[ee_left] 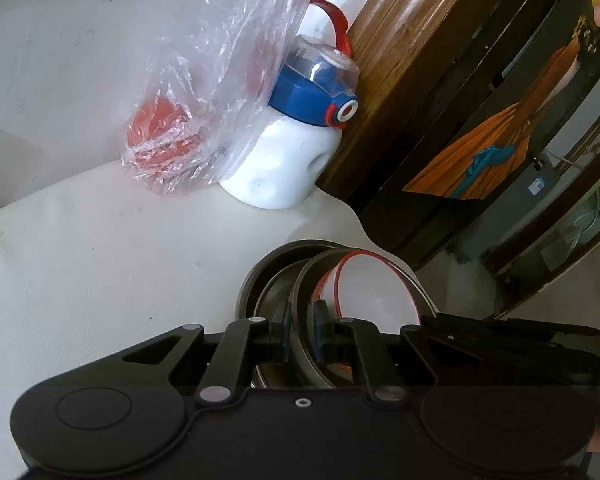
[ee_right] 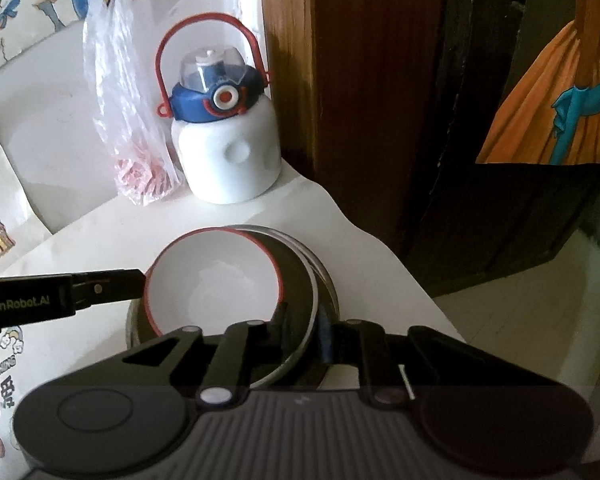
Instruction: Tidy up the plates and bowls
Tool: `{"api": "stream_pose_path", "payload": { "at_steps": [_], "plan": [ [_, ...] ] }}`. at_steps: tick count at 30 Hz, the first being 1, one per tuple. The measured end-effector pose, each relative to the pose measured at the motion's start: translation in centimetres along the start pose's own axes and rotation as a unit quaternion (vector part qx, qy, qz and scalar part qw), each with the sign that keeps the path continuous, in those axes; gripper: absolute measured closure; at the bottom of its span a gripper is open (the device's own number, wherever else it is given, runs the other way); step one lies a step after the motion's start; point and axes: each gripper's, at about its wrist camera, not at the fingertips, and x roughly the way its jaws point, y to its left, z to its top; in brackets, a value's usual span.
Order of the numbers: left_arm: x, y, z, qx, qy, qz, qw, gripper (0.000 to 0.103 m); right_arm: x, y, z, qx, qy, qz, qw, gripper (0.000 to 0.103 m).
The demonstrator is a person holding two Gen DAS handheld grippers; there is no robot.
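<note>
A white bowl with a red rim (ee_right: 216, 280) sits inside a dark plate (ee_right: 296, 280), which rests in a larger metal pan (ee_right: 328, 280) on the white table. My right gripper (ee_right: 302, 334) is shut on the dark plate's near rim. My left gripper (ee_left: 300, 338) is shut on the same plate's rim (ee_left: 302, 280), one finger inside, one outside; the white bowl (ee_left: 376, 288) lies just beyond. The left gripper's fingers (ee_right: 108, 284) enter the right wrist view from the left, touching the stack by the bowl's left edge.
A white water bottle with blue lid and red handle (ee_right: 224, 140) stands at the back of the table beside a clear plastic bag with red contents (ee_right: 136, 152). A wooden door frame (ee_right: 364, 80) rises to the right. The table's right edge (ee_right: 416, 280) drops to the floor.
</note>
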Motion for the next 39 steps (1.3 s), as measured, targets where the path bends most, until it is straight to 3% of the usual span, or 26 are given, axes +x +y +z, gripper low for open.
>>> {"api": "stream_pose_path", "payload": {
  "at_steps": [4,10,18,20,33,39],
  "plan": [
    [-1.1,-0.2,-0.2,-0.002,-0.005,0.003,1.0,0.086,-1.5,0.4,-0.4,0.001,-0.013,-0.002,1.0,0.071],
    [-3.8,-0.4,-0.6,-0.001,-0.021,0.006,0.9998,0.084,-4.6,2.0,-1.2,-0.01,-0.041,-0.009,0.999,0.05],
    [-8.2,-0.4,-2.0,-0.004,-0.04,0.015,0.9991,0.06,-9.0,3.6,-3.1,-0.028,-0.081,-0.007,0.996,0.034],
    [-9.5,-0.4,-2.5,-0.002,-0.048,0.018,0.9987,0.049,-10.0,4.0,-3.8,-0.03,-0.088,-0.004,0.996,0.032],
    [-17.3,0.5,-6.7,0.026,-0.106,0.035,0.9934,0.018,-16.1,7.2,-8.3,-0.027,-0.152,0.007,0.988,0.005],
    [-20.9,1.5,-8.8,0.043,-0.148,0.039,0.9872,0.004,-18.5,9.3,-11.3,-0.012,-0.193,0.008,0.981,0.0]
  ]
}}
